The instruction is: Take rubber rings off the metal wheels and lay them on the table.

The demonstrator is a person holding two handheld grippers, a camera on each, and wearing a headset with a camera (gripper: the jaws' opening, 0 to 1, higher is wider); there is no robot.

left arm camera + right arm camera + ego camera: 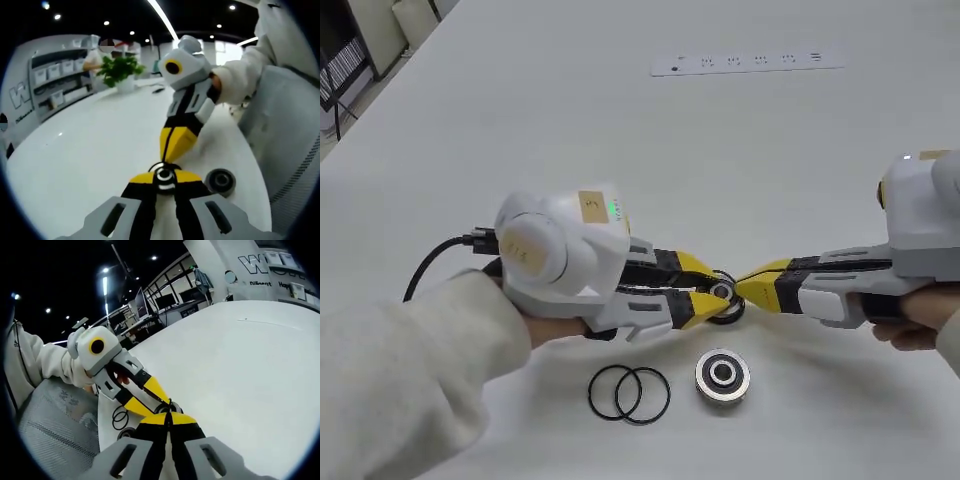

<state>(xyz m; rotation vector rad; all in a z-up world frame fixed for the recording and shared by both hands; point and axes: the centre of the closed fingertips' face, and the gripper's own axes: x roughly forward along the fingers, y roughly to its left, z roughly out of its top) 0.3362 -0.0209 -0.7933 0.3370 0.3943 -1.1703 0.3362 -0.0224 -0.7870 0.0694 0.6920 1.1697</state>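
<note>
Wheel in left tongs — hub face up; right tongs pinch ring.

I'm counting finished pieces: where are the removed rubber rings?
In the head view, two overlapping rubber rings lie on the table, just left of the loose metal wheel.

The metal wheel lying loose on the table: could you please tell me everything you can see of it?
The metal wheel is a small round disc lying flat on the white table. It looks like shiny silver metal, with a dark band around a pale hub and a dark centre hole. Two black rubber rings lie overlapped beside it, not touching it. Only the table touches it.
</note>
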